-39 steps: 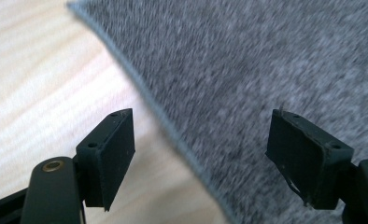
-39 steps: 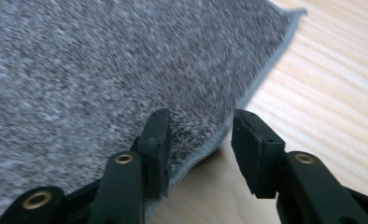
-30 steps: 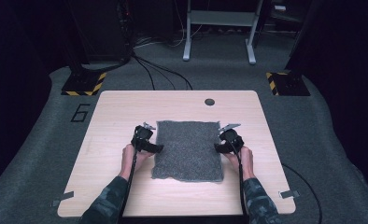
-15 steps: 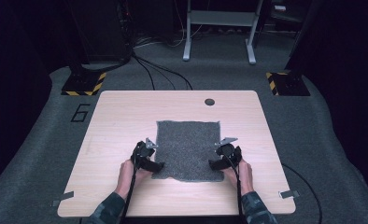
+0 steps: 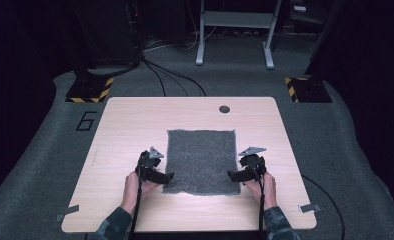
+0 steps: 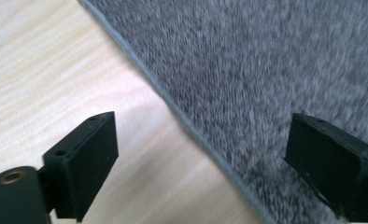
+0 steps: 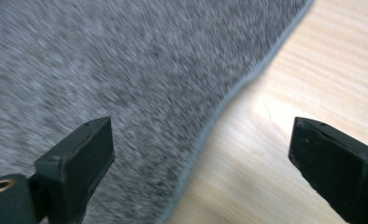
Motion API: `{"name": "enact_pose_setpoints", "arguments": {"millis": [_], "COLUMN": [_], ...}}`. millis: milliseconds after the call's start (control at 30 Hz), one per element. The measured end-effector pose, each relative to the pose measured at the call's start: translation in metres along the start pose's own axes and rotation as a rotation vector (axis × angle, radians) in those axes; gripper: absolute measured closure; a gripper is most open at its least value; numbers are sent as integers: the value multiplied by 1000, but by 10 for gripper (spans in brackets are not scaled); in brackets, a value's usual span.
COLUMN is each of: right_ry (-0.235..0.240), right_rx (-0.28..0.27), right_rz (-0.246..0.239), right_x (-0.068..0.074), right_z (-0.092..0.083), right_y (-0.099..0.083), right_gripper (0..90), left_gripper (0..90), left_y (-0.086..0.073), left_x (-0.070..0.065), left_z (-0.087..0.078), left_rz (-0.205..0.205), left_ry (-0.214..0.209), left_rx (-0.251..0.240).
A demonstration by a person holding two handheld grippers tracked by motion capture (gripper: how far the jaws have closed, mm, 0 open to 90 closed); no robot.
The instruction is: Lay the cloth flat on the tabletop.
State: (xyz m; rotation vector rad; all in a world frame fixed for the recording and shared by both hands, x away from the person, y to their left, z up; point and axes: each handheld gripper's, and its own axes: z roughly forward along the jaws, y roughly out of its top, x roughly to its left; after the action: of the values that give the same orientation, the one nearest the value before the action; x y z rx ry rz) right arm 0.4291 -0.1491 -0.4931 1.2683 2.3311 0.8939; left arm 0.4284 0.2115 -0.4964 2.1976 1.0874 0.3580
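A grey cloth (image 5: 201, 161) lies flat and spread out on the middle of the light wooden tabletop (image 5: 130, 120), its near edge toward the person. No bowl, box or other holder stands on the tabletop, and nothing lies on the cloth.

The left gripper (image 5: 166, 176) sits at the cloth's near left corner, and the right gripper (image 5: 233, 174) at its near right corner, each held in a hand that comes in from the bottom of the high view. Both pairs of jaws stand wide apart and have just been opening. In the left gripper view the cloth's hemmed edge (image 6: 182, 122) runs slantwise between the two jaws, one jaw over bare wood and the other over the cloth, with neither pressing on it. The right gripper view shows the same: the hem (image 7: 219, 112) passes between the jaws, and nothing is pinched.

Toward the far edge of the tabletop is a small dark round spot (image 5: 224, 109), well apart from the cloth. Beyond, on the grey floor, stand two black bases with yellow-and-black striped edges (image 5: 90, 89) and a metal frame (image 5: 235, 30), with cables (image 5: 170, 80) trailing between them.
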Motion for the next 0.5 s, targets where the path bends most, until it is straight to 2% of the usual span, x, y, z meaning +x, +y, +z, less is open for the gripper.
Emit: {"name": "enact_pose_setpoints", "arguments": {"millis": [67, 133, 300, 367, 400, 500], "right_ry": [12, 17, 34, 31, 36, 44], "right_rx": [-14, -19, -5, 8, 10, 24], "right_rz": [13, 5, 0, -3, 15, 6], "right_x": [3, 6, 12, 15, 17, 19], "right_z": [-3, -4, 5, 9, 12, 21], "right_y": [4, 7, 12, 14, 14, 17], "right_gripper": [43, 34, 13, 9, 3, 0], "left_gripper": [84, 82, 72, 67, 63, 51], "left_y": [5, 10, 16, 18, 18, 20], "left_x": [1, 2, 3, 3, 4, 2], "left_z": [0, 2, 10, 14, 17, 21], "left_rz": [-1, -10, -31, -34, -33, -39], "left_ry": [-4, -6, -20, -21, -25, -23], "left_rx": [-8, -14, -20, -11, -1, 11]}}
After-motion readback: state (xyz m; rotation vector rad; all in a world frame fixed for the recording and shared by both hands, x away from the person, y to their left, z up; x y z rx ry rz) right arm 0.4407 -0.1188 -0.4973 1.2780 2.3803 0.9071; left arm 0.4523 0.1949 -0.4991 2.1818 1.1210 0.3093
